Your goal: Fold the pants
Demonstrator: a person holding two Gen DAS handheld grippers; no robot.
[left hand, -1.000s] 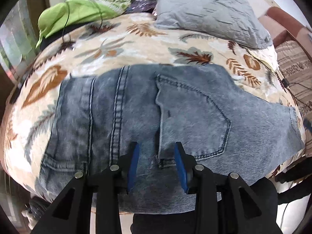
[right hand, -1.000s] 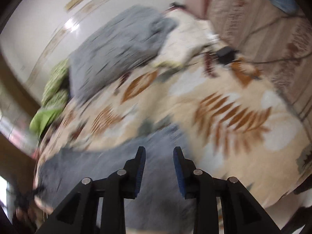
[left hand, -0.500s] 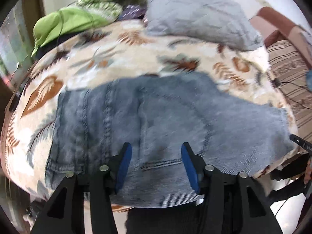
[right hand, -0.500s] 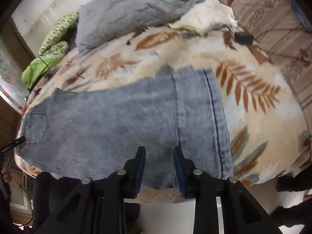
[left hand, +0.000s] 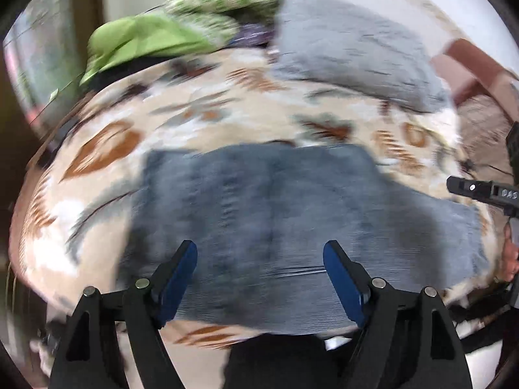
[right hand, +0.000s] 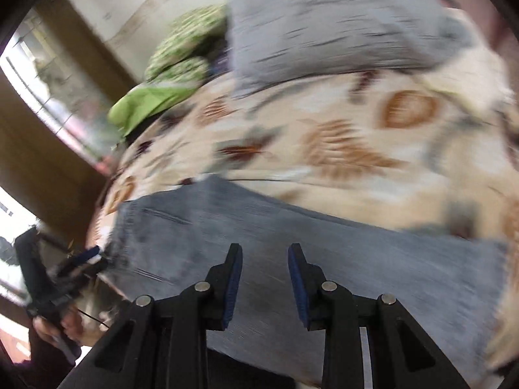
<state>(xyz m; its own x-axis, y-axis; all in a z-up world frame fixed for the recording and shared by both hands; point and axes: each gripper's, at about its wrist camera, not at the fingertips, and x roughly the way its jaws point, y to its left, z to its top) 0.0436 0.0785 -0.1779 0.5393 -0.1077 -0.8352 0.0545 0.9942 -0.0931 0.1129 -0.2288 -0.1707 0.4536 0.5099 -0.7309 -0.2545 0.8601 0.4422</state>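
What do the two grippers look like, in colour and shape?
The left gripper and right gripper look alike: black angular linkage arms with silver round pivot pins, and flat blue pads on the inner faces of the fingers. No cables or sleeves show on them.

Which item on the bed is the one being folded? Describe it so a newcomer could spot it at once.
Start from the leaf-patterned bedspread. Along its near edge, just beyond the claws, lie the jeans, spread flat. They are the only blue-grey denim there; the grey pillow and green cloth sit at the far end.
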